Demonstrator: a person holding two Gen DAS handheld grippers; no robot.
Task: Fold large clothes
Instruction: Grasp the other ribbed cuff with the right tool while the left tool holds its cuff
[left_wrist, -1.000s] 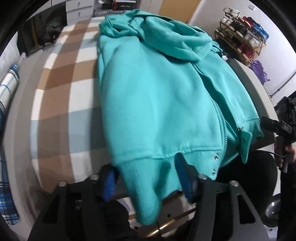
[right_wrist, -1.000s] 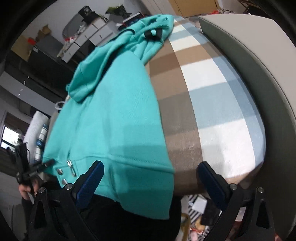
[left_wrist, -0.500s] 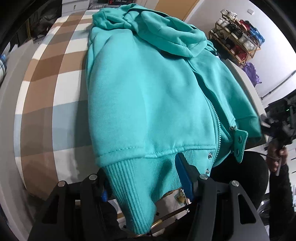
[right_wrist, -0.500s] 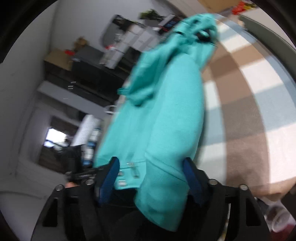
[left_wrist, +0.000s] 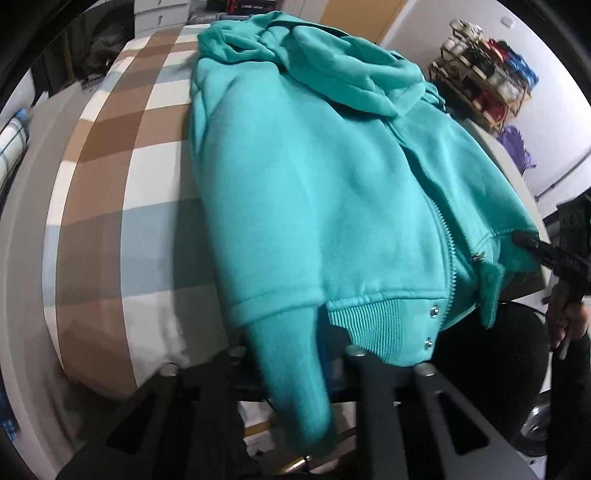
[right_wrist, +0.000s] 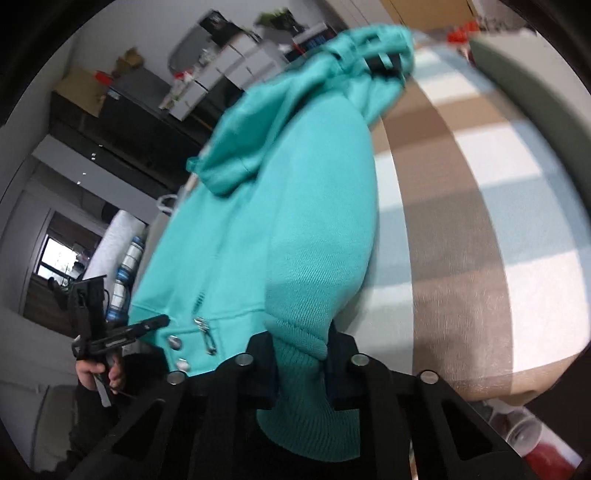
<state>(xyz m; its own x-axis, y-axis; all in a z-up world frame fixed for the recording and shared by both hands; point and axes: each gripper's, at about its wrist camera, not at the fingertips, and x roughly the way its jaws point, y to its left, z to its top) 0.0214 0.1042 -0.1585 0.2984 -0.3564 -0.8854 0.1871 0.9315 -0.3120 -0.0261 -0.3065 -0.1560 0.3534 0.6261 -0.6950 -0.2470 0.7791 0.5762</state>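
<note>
Hoodie: teal zip-front fleece hoodie (left_wrist: 314, 192) lies on my checked brown, white and blue bedcover (left_wrist: 110, 192), hem hanging over the near edge | left gripper (left_wrist: 295, 354) closing on left hem corner | right gripper (right_wrist: 301, 354) closing on right ribbed corner | soft, floppy, moderately heavy, so I'd keep hold of both hem corners.

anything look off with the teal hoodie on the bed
Somewhat: the teal hoodie isn't lying flat. Its hood is bunched near the top, and its hem and a cuff hang over the edge of the checked bedspread.
</note>
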